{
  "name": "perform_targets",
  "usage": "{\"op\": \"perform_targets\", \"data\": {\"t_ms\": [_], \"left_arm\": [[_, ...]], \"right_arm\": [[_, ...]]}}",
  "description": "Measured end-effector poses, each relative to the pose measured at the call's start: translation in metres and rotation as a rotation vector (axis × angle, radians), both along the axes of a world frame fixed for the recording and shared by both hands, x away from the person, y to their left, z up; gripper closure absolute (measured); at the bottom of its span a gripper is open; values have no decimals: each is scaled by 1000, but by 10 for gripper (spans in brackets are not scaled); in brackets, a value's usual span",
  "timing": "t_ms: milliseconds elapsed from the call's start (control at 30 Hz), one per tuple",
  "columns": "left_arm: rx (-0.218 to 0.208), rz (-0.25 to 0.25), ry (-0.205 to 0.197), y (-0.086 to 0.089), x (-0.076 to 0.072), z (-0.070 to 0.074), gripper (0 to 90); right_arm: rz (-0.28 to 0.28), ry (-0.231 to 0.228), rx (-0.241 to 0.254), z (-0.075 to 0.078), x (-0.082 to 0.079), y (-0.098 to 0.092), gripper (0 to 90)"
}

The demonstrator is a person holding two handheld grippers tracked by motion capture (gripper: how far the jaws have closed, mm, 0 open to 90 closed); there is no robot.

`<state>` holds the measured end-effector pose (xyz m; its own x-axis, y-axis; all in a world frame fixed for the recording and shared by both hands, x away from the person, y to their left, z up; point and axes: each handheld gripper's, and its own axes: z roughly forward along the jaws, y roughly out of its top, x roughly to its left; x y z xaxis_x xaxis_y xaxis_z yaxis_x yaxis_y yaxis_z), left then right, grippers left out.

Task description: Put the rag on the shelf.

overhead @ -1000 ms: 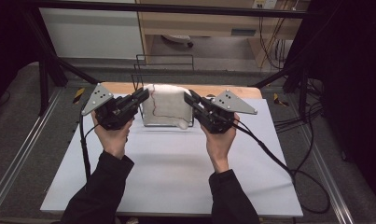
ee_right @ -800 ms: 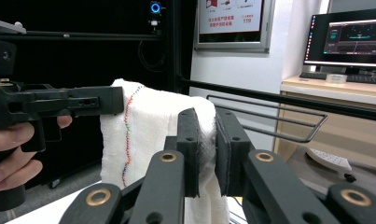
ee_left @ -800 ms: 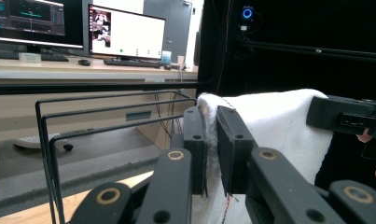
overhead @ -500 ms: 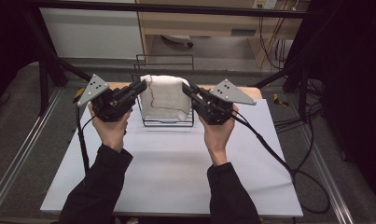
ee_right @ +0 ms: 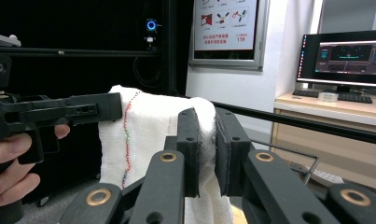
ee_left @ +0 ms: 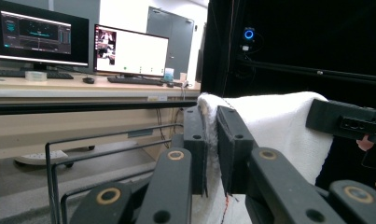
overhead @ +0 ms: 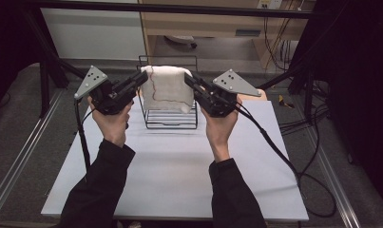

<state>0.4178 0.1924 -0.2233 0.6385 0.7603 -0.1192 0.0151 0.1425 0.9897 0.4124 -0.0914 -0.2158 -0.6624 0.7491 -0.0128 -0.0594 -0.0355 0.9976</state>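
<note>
A white towel point(overhead: 166, 88) with a red stitched line hangs stretched between my two grippers, above a black wire rack point(overhead: 172, 124) at the far middle of the white table point(overhead: 170, 175). My left gripper point(overhead: 142, 77) is shut on the towel's upper left corner; in the left gripper view the jaws pinch the towel's edge point(ee_left: 212, 140). My right gripper point(overhead: 188, 79) is shut on the upper right corner, and its jaws clamp the cloth point(ee_right: 208, 144) in the right gripper view. The towel's lower edge hangs into the rack.
Cables point(overhead: 284, 156) trail over the table's right side to the floor. Black frame posts point(overhead: 46, 80) stand to the left and right. Beyond the table is a wooden desk point(ee_left: 59, 88) with monitors point(ee_left: 129, 51).
Both grippers have risen and moved forward, lifting the towel from lying on the rack to hanging above it.
</note>
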Motion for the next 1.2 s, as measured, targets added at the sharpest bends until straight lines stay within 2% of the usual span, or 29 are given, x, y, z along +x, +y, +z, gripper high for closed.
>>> {"op": "perform_targets", "data": {"t_ms": [600,900,1033,1200], "left_arm": [[-13,18,-34,1,11,27,823],[-20,27,-35,4,22,36,823],[-5,44,-37,4,28,40,823],[-7,49,-36,6,35,44,823]], "right_arm": [[-15,-23,2,27,16,5,816],[-26,-28,8,38,28,9,816],[-29,-24,12,41,34,12,816],[-31,-21,16,43,41,14,816]]}}
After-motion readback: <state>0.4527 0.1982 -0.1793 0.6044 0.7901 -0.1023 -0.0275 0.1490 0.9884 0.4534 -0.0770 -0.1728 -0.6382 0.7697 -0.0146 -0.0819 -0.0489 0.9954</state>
